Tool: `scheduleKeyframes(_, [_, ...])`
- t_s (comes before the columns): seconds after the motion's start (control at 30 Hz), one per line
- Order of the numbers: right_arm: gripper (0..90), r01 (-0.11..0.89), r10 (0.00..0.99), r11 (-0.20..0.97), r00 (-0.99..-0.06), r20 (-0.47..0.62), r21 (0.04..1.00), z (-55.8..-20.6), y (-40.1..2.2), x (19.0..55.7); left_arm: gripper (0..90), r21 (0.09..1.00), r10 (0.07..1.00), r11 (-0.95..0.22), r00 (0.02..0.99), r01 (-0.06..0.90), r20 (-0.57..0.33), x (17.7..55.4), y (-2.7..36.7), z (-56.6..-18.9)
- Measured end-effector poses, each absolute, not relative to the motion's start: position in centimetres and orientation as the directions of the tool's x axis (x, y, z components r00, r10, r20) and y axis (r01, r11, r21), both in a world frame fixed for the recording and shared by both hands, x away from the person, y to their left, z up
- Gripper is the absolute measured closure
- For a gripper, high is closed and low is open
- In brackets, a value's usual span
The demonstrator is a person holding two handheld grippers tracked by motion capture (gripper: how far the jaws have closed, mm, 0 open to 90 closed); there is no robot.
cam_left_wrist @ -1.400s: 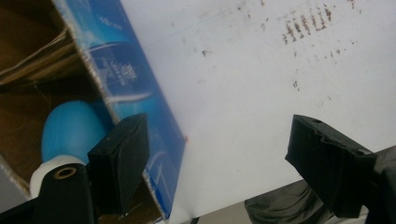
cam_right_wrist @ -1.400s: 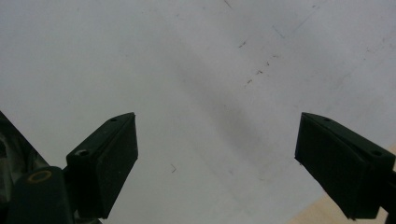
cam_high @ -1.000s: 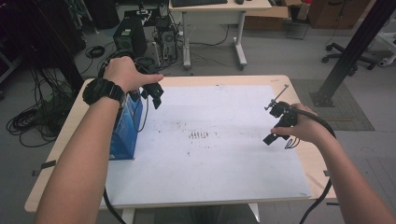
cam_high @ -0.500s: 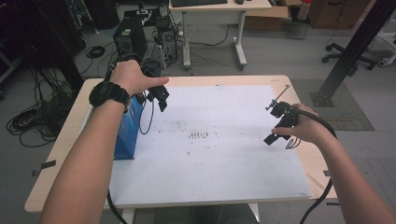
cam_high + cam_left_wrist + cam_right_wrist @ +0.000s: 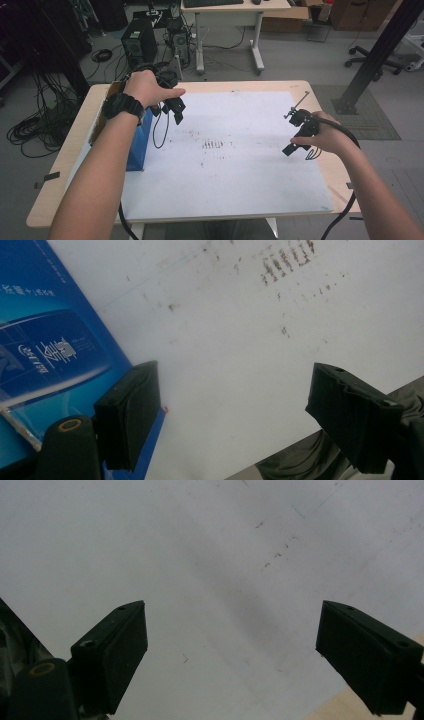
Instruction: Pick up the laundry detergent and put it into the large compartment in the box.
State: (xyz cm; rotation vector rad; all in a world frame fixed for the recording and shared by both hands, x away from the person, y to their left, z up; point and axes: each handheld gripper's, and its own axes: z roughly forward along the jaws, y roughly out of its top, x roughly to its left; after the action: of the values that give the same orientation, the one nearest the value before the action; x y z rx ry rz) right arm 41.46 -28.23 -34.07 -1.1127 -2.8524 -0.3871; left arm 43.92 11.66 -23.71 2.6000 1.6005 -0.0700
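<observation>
My left gripper (image 5: pixel 175 107) hangs jaws apart and empty just beside the blue box (image 5: pixel 137 142) standing at the white sheet's (image 5: pixel 240 190) left edge, its cable dangling against the box, while my right gripper (image 5: pixel 296 136), equally wide and empty, sits well apart over bare sheet past the brown smudges (image 5: pixel 215 145).

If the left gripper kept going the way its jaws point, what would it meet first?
Probably the bare white sheet on the table, right beside the blue box; nothing lies between the open jaws of the left gripper. Depth is unclear.
</observation>
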Motion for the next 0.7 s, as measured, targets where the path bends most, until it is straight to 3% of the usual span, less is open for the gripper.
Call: scheduleKeyframes(0.7, [13.0,0.673,0.658,0.71,-0.739,0.146,0.207,-34.3,-28.1,41.6,21.2,0.043,0.876,-0.47,0.472,0.882,-0.102,43.9,10.4,-26.0])
